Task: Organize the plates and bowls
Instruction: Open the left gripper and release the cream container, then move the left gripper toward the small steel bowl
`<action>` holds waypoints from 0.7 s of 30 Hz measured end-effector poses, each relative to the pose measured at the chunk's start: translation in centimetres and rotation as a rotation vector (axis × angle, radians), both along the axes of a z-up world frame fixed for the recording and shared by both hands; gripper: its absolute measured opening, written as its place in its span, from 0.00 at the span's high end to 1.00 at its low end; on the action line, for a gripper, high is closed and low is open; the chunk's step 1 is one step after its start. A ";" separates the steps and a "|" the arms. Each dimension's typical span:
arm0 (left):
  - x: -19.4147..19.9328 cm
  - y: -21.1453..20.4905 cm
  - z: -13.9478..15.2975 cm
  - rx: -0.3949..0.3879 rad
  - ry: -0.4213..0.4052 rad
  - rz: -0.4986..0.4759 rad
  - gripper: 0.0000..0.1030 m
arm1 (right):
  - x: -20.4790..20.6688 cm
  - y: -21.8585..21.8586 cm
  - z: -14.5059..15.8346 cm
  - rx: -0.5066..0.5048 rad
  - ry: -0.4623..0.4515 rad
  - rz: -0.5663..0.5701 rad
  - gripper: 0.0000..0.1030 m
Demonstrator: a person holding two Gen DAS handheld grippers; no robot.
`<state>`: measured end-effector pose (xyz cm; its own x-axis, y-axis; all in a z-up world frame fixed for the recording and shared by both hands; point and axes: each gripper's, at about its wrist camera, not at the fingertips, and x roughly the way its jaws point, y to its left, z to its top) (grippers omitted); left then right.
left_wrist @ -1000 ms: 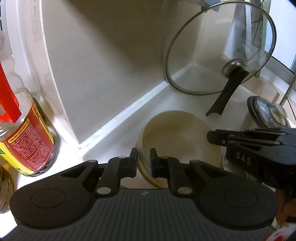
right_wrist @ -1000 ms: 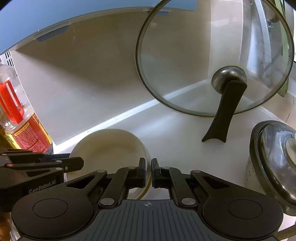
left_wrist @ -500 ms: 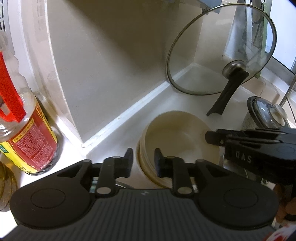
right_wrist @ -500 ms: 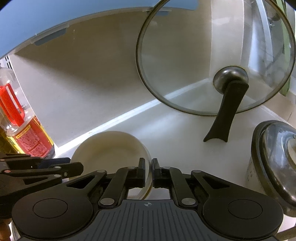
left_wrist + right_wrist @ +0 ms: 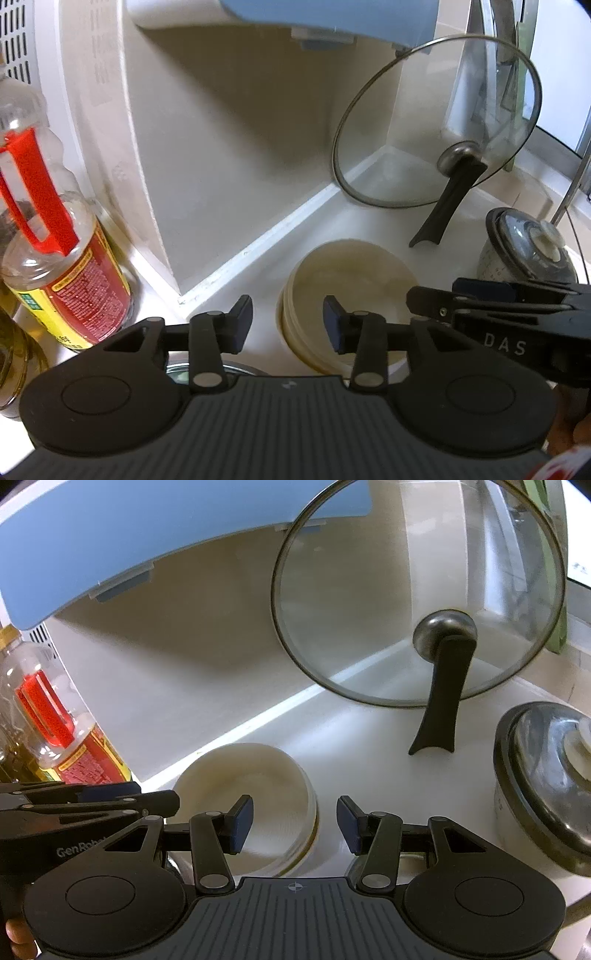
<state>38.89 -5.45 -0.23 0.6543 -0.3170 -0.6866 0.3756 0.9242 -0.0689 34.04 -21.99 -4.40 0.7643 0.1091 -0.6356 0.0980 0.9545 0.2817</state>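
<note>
"DAS" on right tongs (image 5: 436, 301); "GenRob…", cut off, on left tongs (image 5: 162, 803).

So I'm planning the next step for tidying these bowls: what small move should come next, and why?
Probably draw both hand-held grippers back from the stacked bowls. The left hand-held gripper and the right hand-held gripper are opening, their pads off the rim, and the stack sits on the counter near the glass lid, seemingly placed.

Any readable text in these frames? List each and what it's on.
"DAS": on the right claw, seen from the left wrist.
"GenRob", cut off: on the left claw, seen from the right wrist.
Oil bottle red and yellow label: print too small to read.
Lidded jar: side markings too blurred to read.
</note>
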 end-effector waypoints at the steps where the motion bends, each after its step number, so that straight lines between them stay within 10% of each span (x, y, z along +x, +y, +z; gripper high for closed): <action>1: -0.3 0.1 0.2 -0.003 -0.005 -0.001 0.60 | -0.4 -0.1 0.2 0.008 -0.003 -0.005 0.51; 21: -7.1 0.5 0.6 -0.035 0.025 -0.091 0.48 | -9.0 -2.1 0.2 0.078 0.023 -0.098 0.51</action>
<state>31.81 -4.92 0.41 0.6043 -0.3987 -0.6899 0.4557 0.8832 -0.1112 25.09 -24.12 -4.16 0.7590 0.0841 -0.6457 0.1971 0.9155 0.3509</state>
